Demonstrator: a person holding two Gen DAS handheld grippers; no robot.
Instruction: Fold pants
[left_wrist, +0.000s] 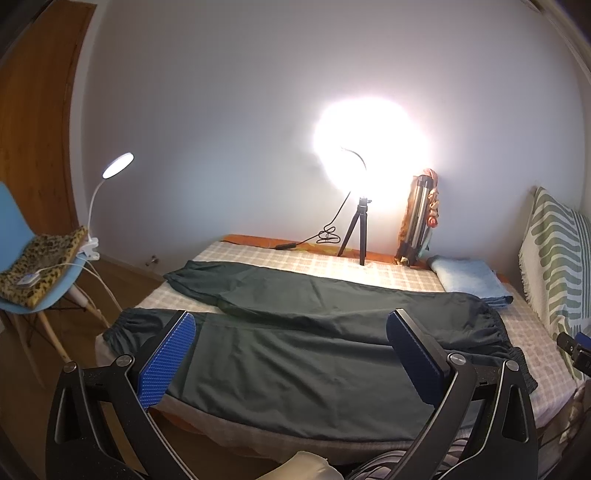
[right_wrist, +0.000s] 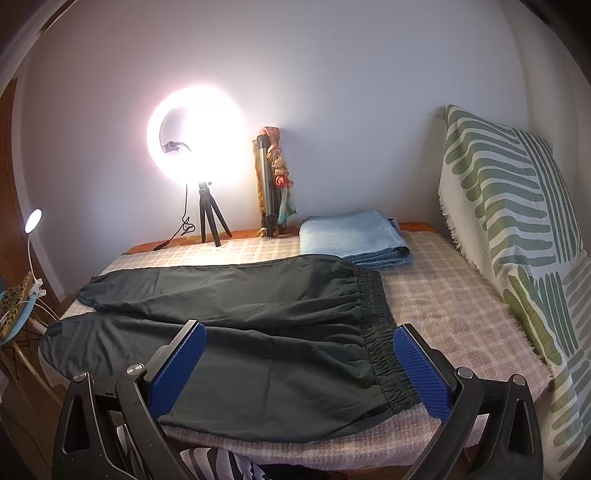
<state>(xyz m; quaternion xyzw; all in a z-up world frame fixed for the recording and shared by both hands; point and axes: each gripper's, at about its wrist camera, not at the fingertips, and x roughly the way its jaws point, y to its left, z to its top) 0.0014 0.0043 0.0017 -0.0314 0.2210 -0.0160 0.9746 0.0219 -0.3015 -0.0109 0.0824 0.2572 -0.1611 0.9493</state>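
Note:
Dark green pants (left_wrist: 295, 332) lie spread flat across the checked bed cover, both legs side by side, cuffs to the left and elastic waistband (right_wrist: 384, 332) to the right. My left gripper (left_wrist: 290, 343) is open and empty, hovering above the near leg by the bed's front edge. My right gripper (right_wrist: 299, 362) is open and empty, above the near leg with its right pad (right_wrist: 424, 373) over the waistband. The pants show in the right wrist view too (right_wrist: 240, 325). A tip of the right gripper shows at the left view's right edge (left_wrist: 576, 350).
A lit ring light on a small tripod (right_wrist: 207, 218) and a folded tripod (right_wrist: 266, 188) stand at the bed's far edge. A folded blue towel (right_wrist: 354, 236) lies behind the waistband. A striped cushion (right_wrist: 517, 229) leans at right. A blue chair (left_wrist: 44, 280) with a clip lamp stands left.

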